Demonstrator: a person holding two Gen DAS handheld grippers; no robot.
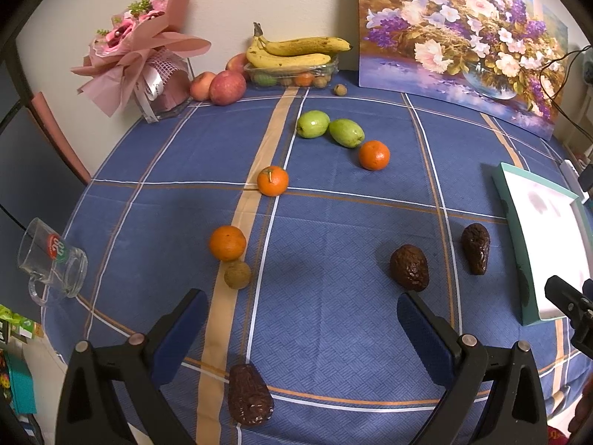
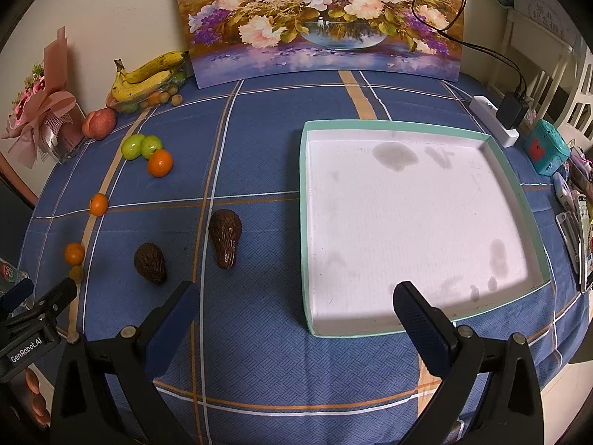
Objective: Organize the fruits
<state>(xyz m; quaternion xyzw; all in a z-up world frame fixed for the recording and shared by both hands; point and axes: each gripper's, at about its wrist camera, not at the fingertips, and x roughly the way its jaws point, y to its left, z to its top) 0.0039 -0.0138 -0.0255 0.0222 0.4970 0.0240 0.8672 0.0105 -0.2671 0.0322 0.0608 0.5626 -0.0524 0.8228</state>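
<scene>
The fingers (image 1: pixel 192 311) of the left gripper (image 1: pixel 302 315) are spread wide with nothing between them, held low over the blue checked cloth of the desk (image 1: pixel 333 333) and aimed toward the far wall. The right gripper (image 2: pixel 296 304) has its fingers (image 2: pixel 411 307) just as wide apart and empty, its right one hanging over the near rim of the white tray (image 2: pixel 407 222) with the green edge.

Taking the tray as the landmark: two dark wrinkled avocados (image 2: pixel 225 238) (image 2: pixel 150 262) lie just left of it on the cloth. Further left sit three oranges (image 2: pixel 160 163) (image 2: pixel 98 204) (image 2: pixel 74 253), the first touching a pair of green fruits (image 2: pixel 142 146). Nothing lies in the tray; only grey stains mark its floor.

The left view alone shows a third avocado (image 1: pixel 249 395) close under the gripper, a small brown round fruit (image 1: pixel 237 275) touching the nearest orange (image 1: pixel 227 243), and a glass mug (image 1: pixel 52 261) tipped on its side at the cloth's left edge. The right view alone shows the whole tray, with a power strip (image 2: pixel 494 118) and a teal box (image 2: pixel 546 152) to its right. Both views catch the bananas (image 1: pixel 296 52) on a clear container by the wall, the red apples (image 1: pixel 227 87), the pink bouquet (image 1: pixel 141 48) and the flower painting (image 2: pixel 318 18).
</scene>
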